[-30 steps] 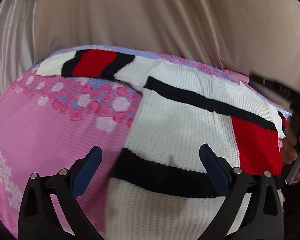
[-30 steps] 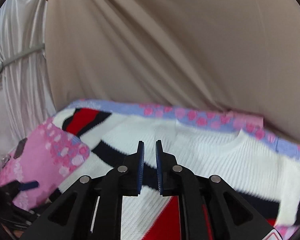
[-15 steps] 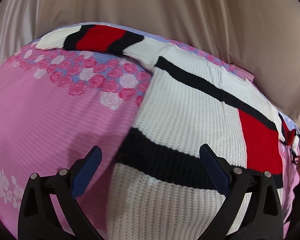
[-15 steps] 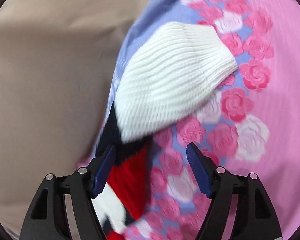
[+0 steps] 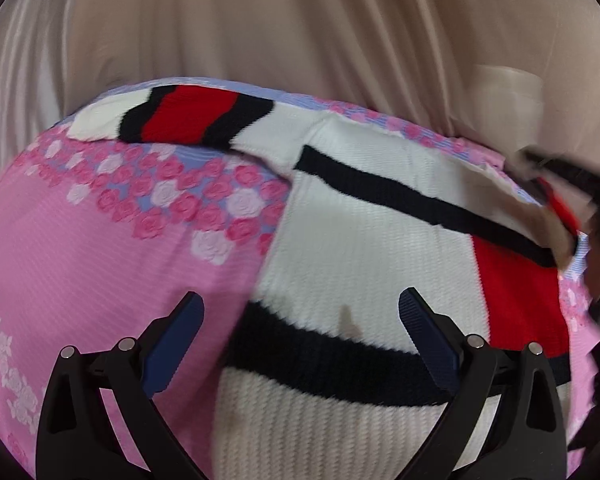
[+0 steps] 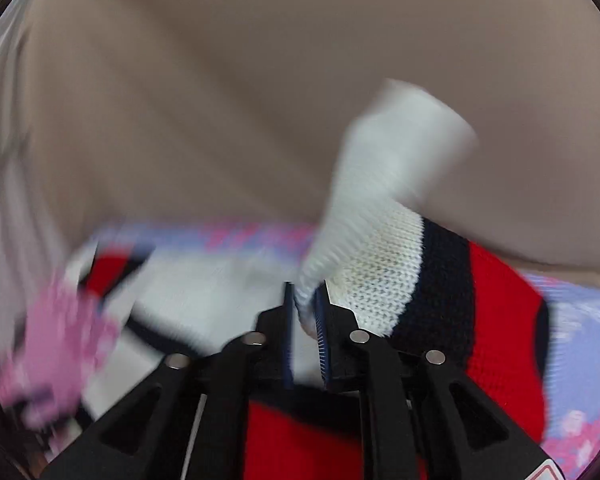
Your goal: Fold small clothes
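A: Where does the sweater (image 5: 372,248) lie?

B: Spread flat on the pink floral bedsheet (image 5: 100,248), one striped sleeve (image 5: 188,116) stretched out toward the beige curtain (image 5: 300,32).

A: And the grippers?

B: The left gripper (image 5: 300,320) hovers over the hem, jaws wide apart. The right gripper (image 6: 306,312) is clamped on the other sleeve's white cuff (image 6: 380,200), lifting it.

Sweater (image 5: 364,240) lies on bedspread (image 5: 80,264); curtain (image 5: 260,20) behind.
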A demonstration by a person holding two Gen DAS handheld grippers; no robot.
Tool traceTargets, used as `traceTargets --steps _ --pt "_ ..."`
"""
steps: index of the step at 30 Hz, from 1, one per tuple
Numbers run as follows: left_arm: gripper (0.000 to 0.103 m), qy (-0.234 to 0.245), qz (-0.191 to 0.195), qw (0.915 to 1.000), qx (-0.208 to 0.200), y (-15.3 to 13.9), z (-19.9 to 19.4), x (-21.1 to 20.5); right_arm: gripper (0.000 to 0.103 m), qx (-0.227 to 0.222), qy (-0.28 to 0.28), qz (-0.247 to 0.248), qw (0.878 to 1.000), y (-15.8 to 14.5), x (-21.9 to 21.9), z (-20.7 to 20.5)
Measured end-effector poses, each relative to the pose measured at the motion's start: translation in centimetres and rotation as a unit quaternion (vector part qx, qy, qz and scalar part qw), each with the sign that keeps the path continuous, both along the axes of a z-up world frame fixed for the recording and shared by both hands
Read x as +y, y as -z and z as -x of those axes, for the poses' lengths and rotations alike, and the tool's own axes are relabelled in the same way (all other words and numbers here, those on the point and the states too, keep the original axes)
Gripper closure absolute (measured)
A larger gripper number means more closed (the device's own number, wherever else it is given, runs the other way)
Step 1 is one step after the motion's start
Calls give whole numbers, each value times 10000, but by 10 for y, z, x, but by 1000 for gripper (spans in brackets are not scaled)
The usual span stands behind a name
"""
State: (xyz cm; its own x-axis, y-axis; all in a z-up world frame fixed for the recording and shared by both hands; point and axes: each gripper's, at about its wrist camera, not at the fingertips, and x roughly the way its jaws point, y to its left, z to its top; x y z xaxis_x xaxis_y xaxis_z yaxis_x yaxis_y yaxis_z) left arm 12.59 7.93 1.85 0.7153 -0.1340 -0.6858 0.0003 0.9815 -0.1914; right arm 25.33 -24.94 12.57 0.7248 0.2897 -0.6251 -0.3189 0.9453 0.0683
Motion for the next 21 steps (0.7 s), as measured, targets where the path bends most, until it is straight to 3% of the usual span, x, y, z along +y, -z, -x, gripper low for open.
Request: traceTargets --steps 1,4,8,12,13,14,16,19,21 --pt "7 97 122 9999 66 -2 -5 0 89 0 0 0 10000 0 0 0" --pt "7 224 419 9987 170 -8 -20 4 88 108 -141 197 9996 54 21 22" --pt "6 331 798 9955 389 -4 -63 -2 69 315 1053 -312 9935 105 -22 71" --pt "6 210 1120 9903 793 22 -124 -21 51 407 2319 -70 9719 119 -94 94" --pt "5 2 1037 9905 903 29 -137 -28 51 473 2525 57 9664 124 -106 98" --pt "5 -191 910 9927 766 27 -142 -34 51 553 2614 105 9636 127 -119 97" --pt "6 -123 831 9945 622 22 -152 -50 51 736 2671 61 9608 132 -133 94" --pt "15 -264 727 9946 688 16 -166 -67 51 973 2603 -221 9604 140 -140 81" --pt "37 -387 596 9948 729 14 -175 -77 51 915 2635 -316 9598 137 -140 68"
